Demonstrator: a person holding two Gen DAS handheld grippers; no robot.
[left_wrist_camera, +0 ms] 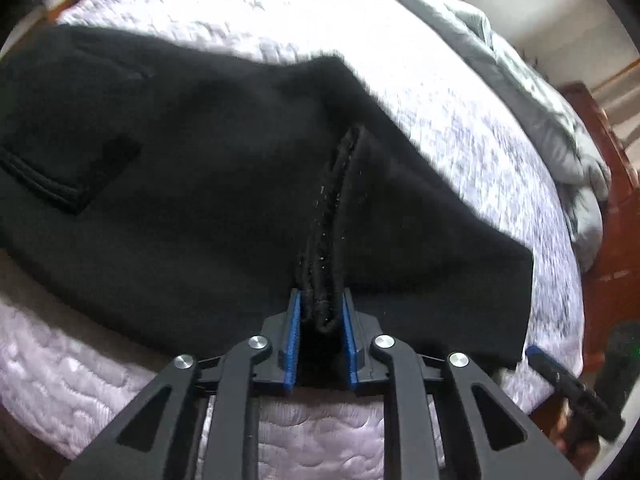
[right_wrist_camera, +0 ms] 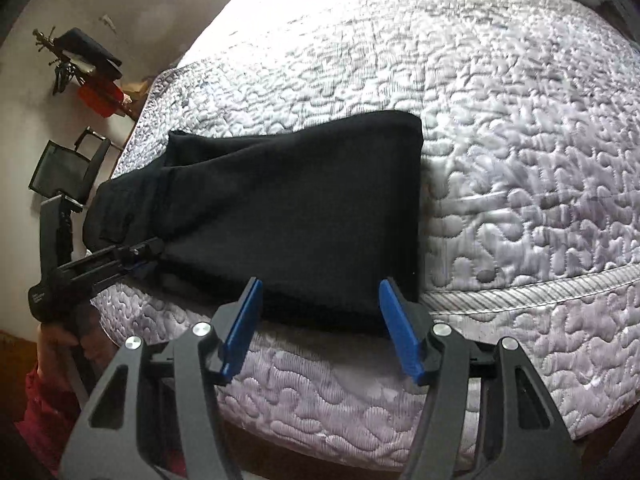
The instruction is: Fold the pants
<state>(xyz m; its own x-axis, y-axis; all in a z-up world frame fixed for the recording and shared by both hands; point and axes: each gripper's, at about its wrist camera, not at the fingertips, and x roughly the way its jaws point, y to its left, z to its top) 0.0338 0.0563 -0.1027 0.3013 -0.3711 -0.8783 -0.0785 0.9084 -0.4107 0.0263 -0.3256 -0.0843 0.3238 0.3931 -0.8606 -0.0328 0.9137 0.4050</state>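
Observation:
Black pants lie folded on a bed with a pale quilted cover. My left gripper is shut on a thick seamed edge of the pants near the bed's front edge. In the right wrist view the pants lie as a wide black shape, and the left gripper grips their left end. My right gripper is open and empty, its blue pads on either side of the pants' near edge, just in front of the cloth.
A grey duvet is bunched at the bed's far side by a wooden frame. A black chair and a tripod with red items stand by the wall on the left. The quilted cover stretches to the right.

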